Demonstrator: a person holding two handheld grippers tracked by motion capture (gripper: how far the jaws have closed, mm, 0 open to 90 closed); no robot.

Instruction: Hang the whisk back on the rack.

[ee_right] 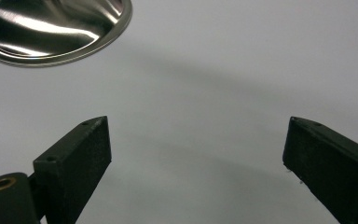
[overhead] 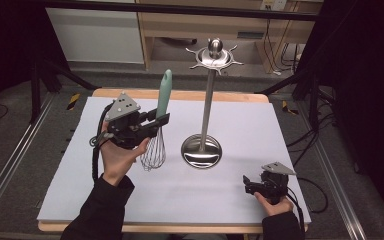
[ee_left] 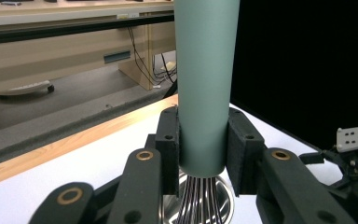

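Toward the left of the white surface (overhead: 230,200), the left gripper (overhead: 161,120) was clamped on the whisk (overhead: 159,125), its jaws pressed flat against both sides of the lower end of the pale green handle, just above where the wires began. The whisk stood nearly upright, handle up, its wire head low over the surface just left of the stand (overhead: 206,107). The stand's round steel base sat near the middle of the surface, its pole rising to a spiked top with a ball. The left hand (overhead: 117,155) came in from below, forearm angled up and inward, gripper pointing right toward the stand. The right gripper (overhead: 246,184) rested low near the front right corner, close to the front and right edges, jaws wide apart around nothing, aimed left. Bare surface lay open between it and the stand base, and across the whole front strip. Behind the surface's wooden far edge was grey floor.
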